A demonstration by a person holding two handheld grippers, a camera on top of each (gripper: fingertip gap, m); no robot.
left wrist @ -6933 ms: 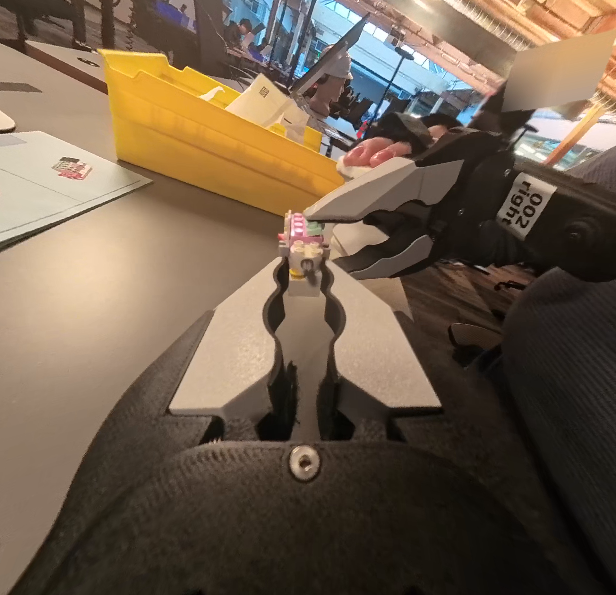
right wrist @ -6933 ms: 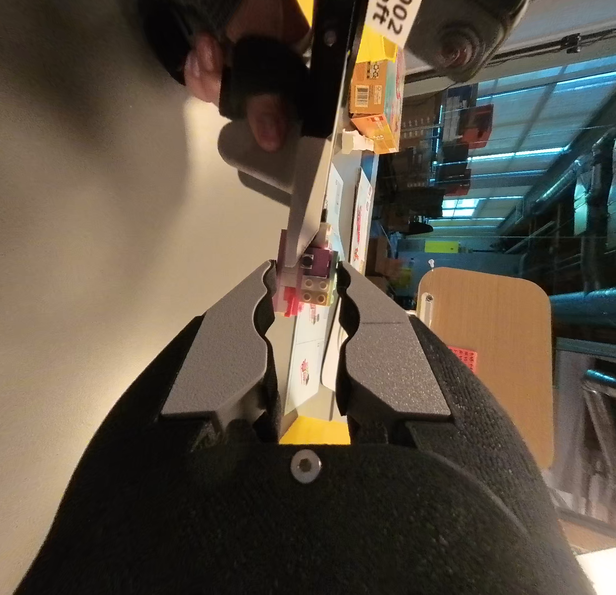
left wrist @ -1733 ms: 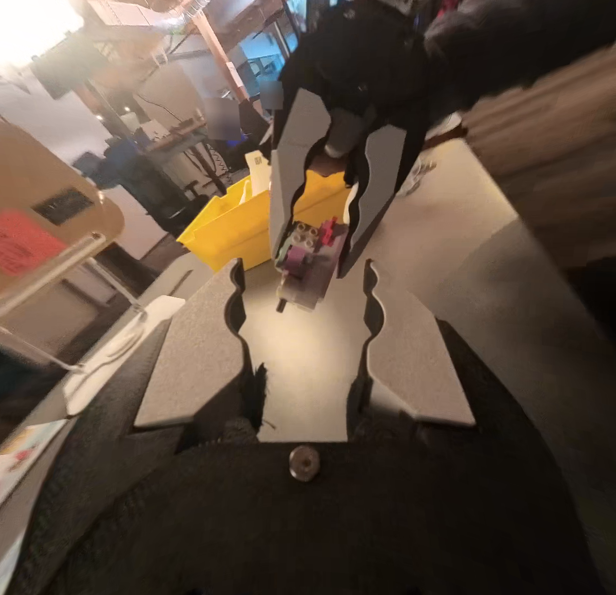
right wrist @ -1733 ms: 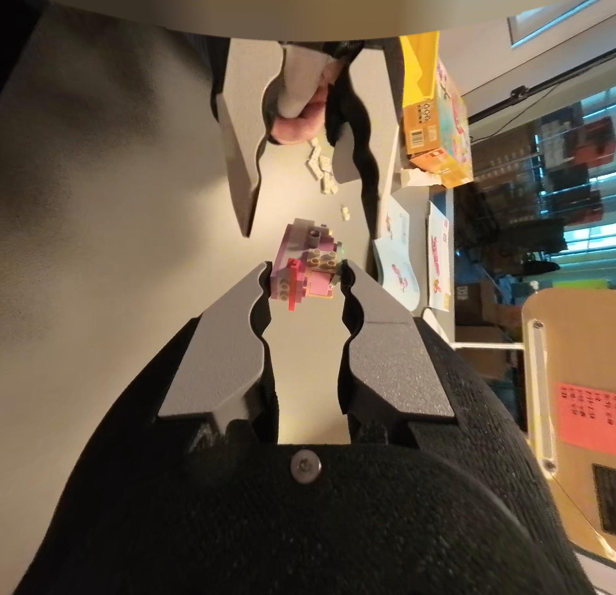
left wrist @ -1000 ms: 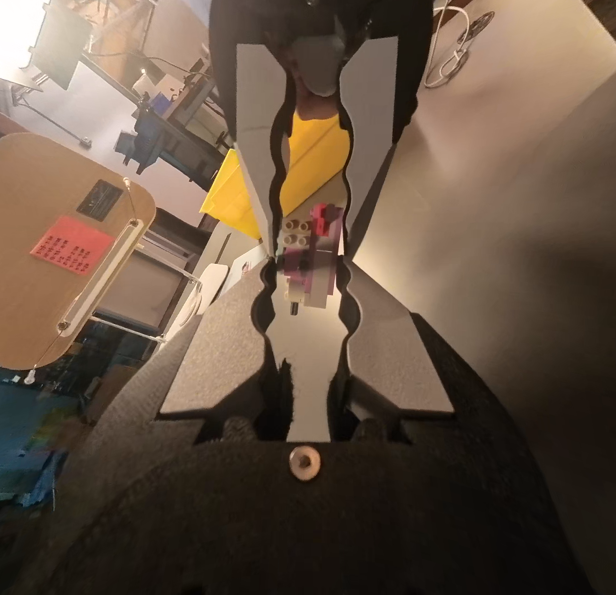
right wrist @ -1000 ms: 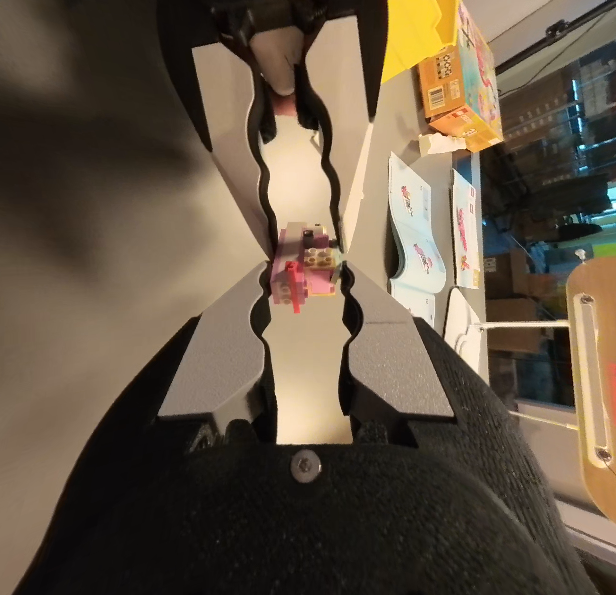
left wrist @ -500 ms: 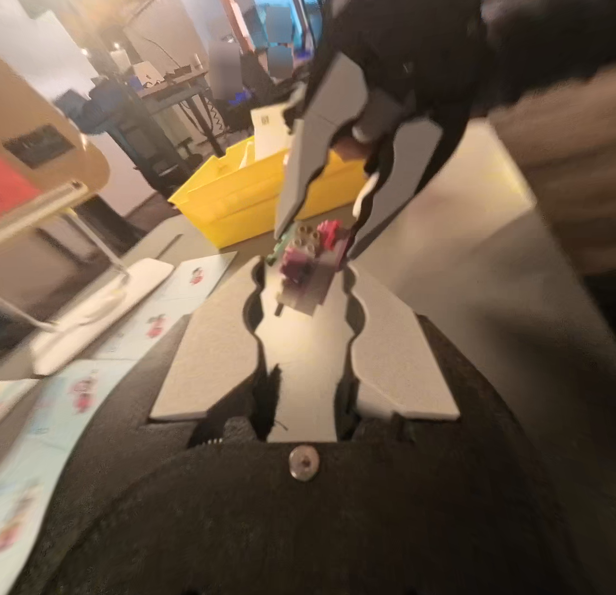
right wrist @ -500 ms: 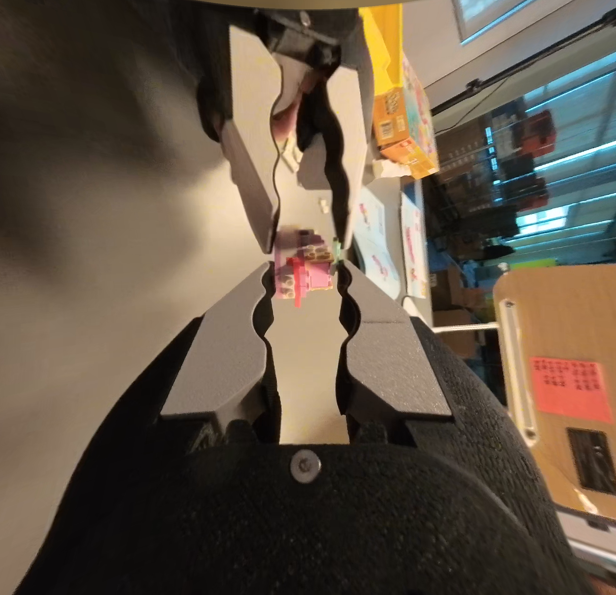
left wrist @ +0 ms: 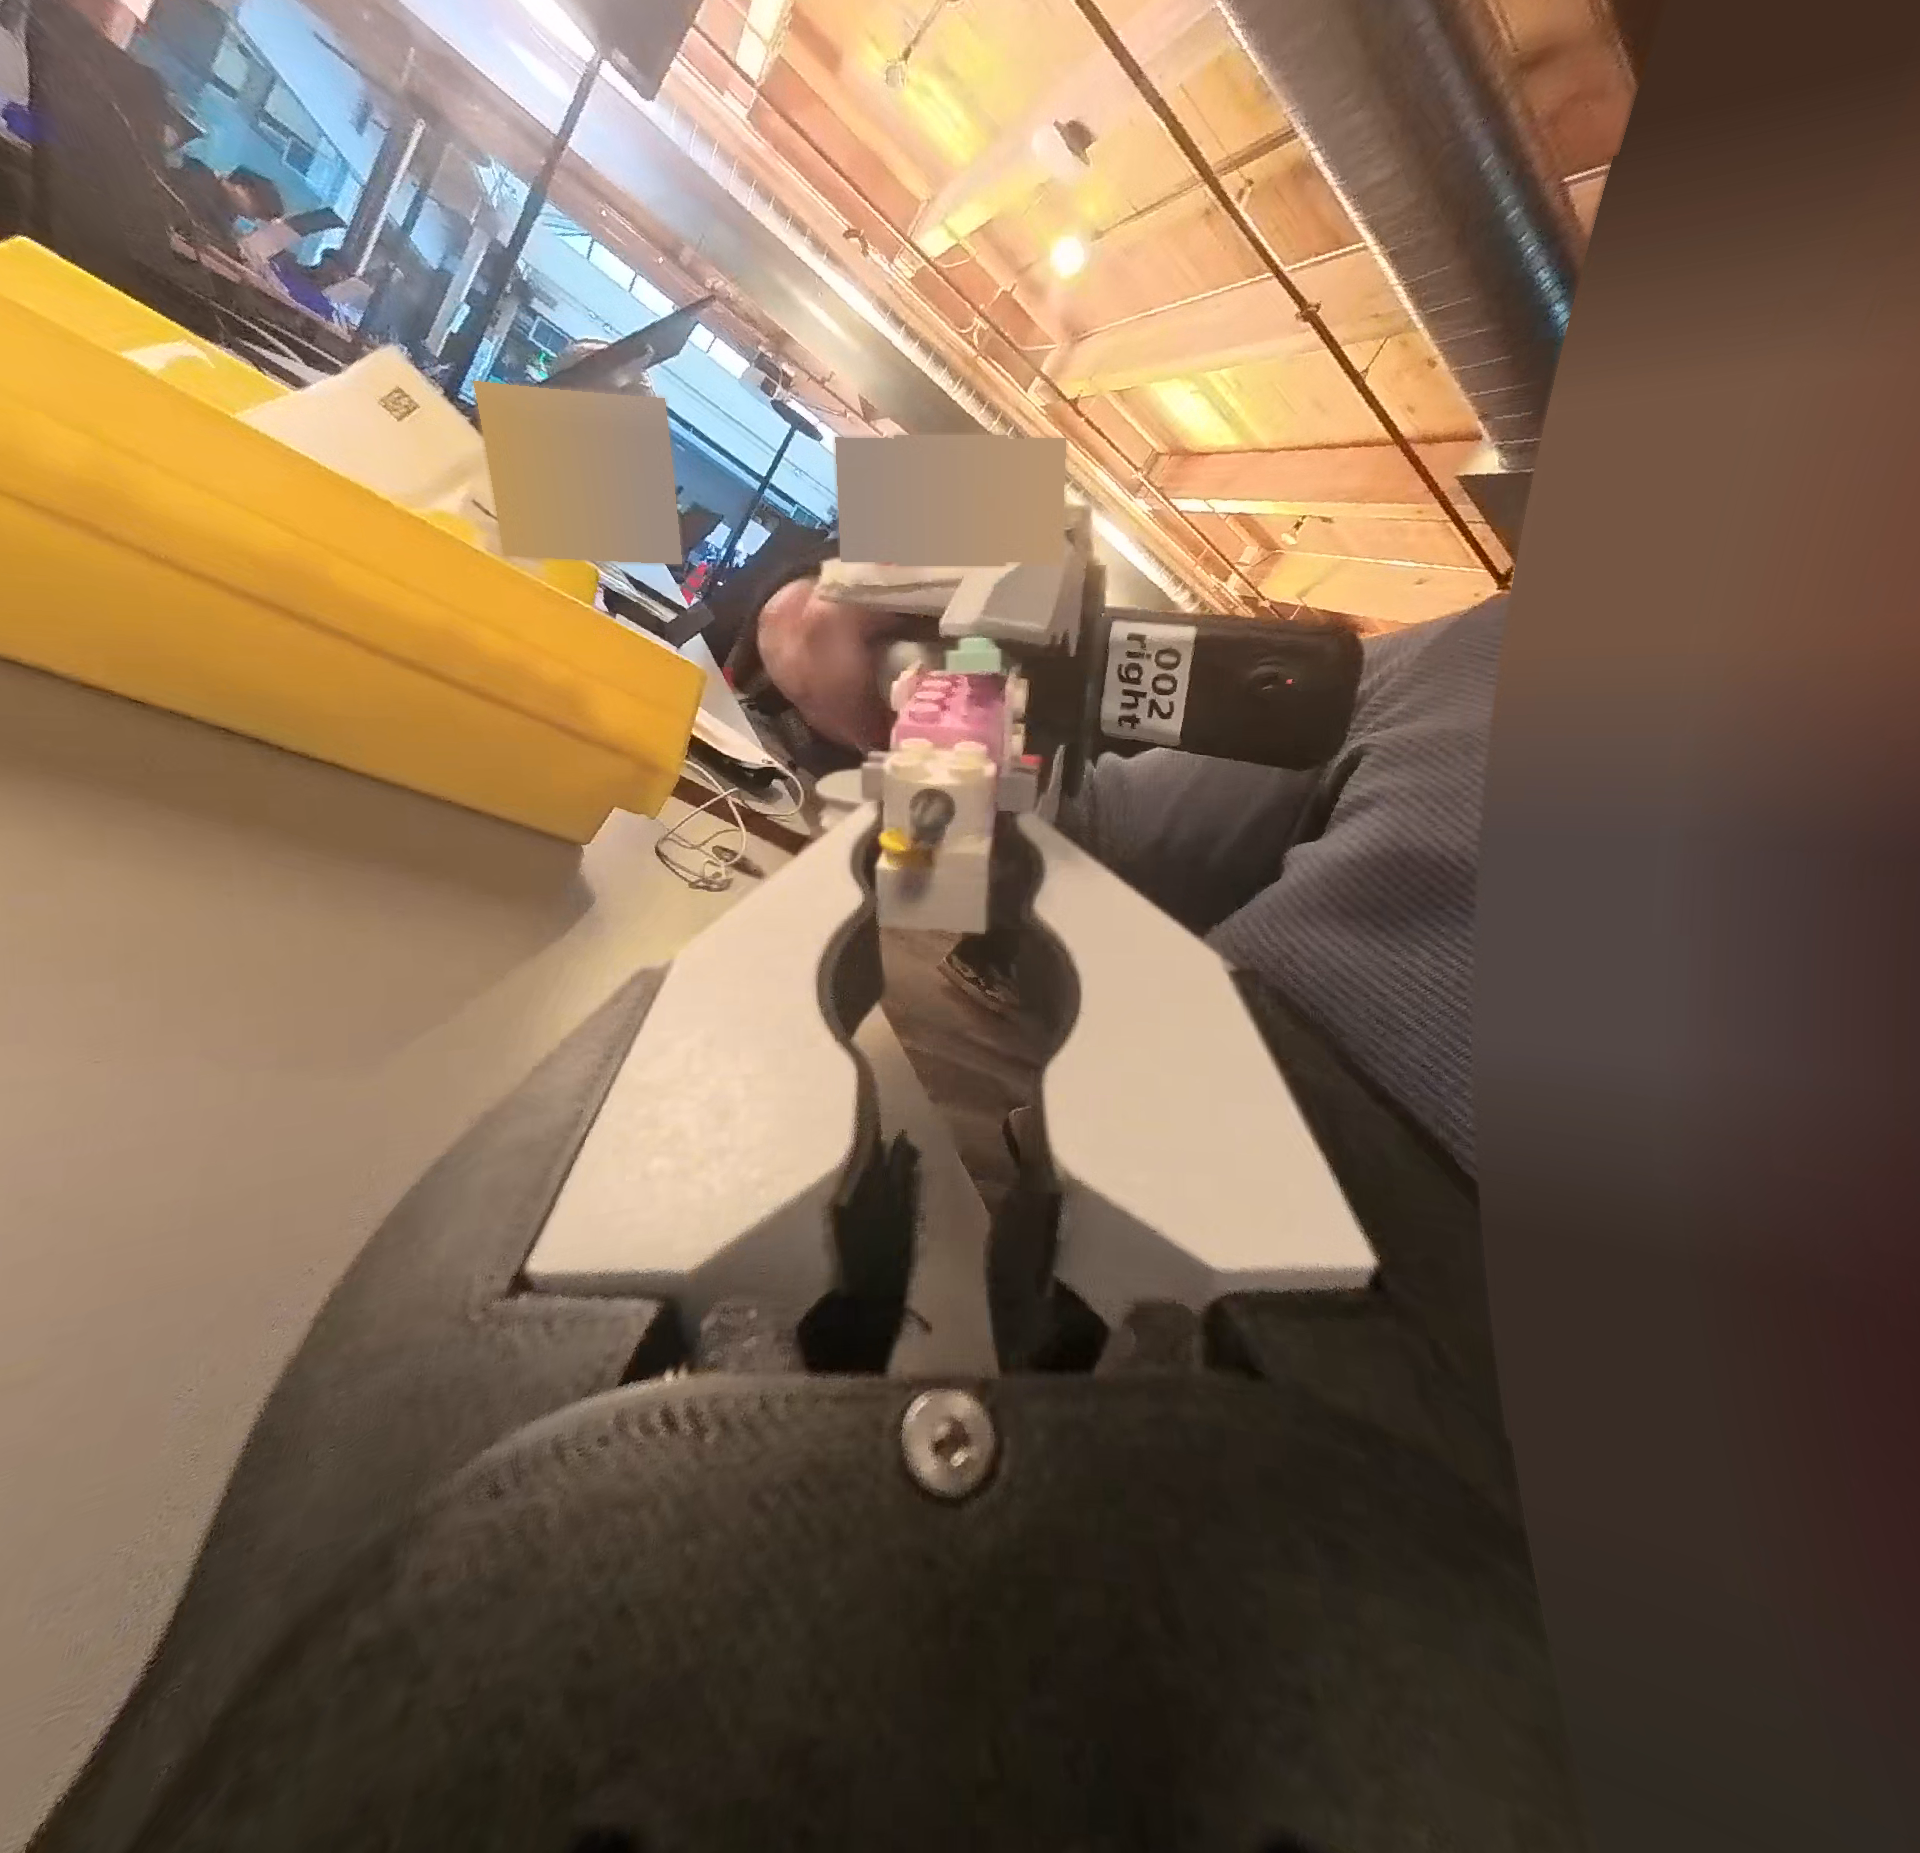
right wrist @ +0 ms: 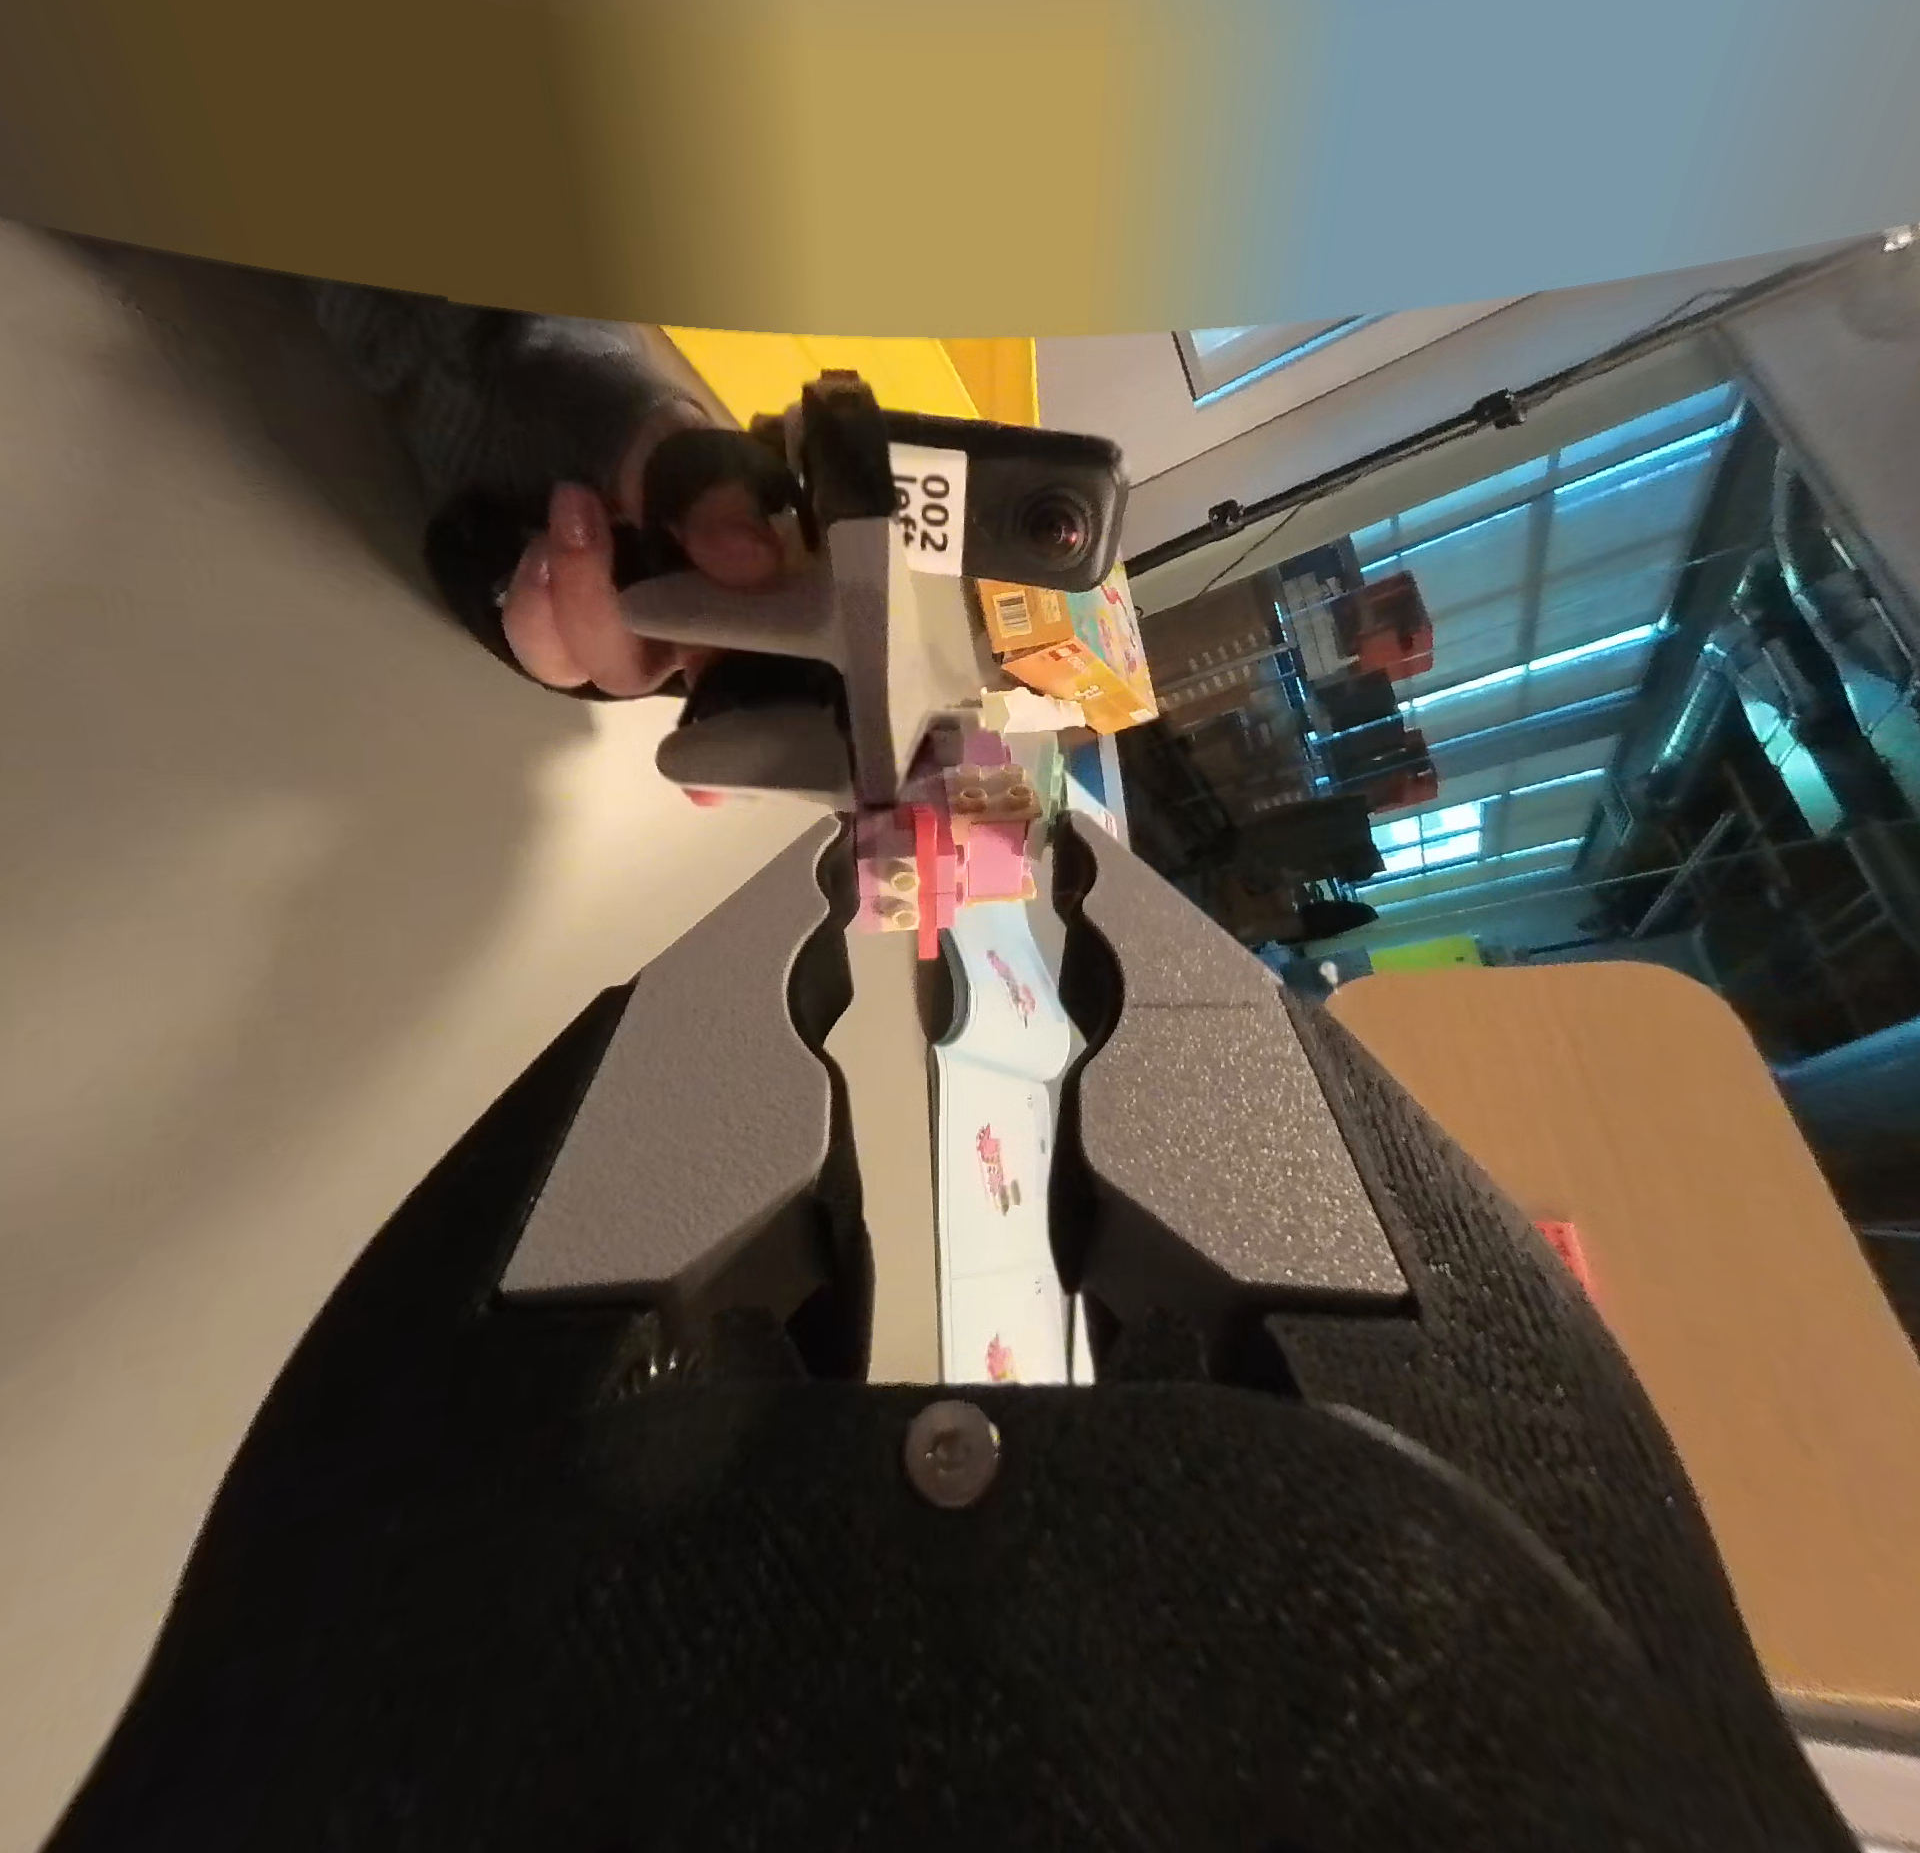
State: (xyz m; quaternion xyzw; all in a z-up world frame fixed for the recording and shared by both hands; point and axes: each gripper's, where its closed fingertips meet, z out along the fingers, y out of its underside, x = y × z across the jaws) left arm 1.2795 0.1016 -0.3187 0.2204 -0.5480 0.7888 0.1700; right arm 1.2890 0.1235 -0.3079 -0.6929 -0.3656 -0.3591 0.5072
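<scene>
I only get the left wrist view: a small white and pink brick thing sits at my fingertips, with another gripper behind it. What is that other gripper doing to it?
Observer: In the right wrist view, the right gripper has one finger on each side of the brick model, pressed against it.
Operator: Does the model have any colour I can't see?
Observer: Yes, a tan brick with studs sits on the side facing that camera.
Operator: And what lies beyond the model there?
Observer: A pale blue booklet with small pictures, flat on the table.
</scene>
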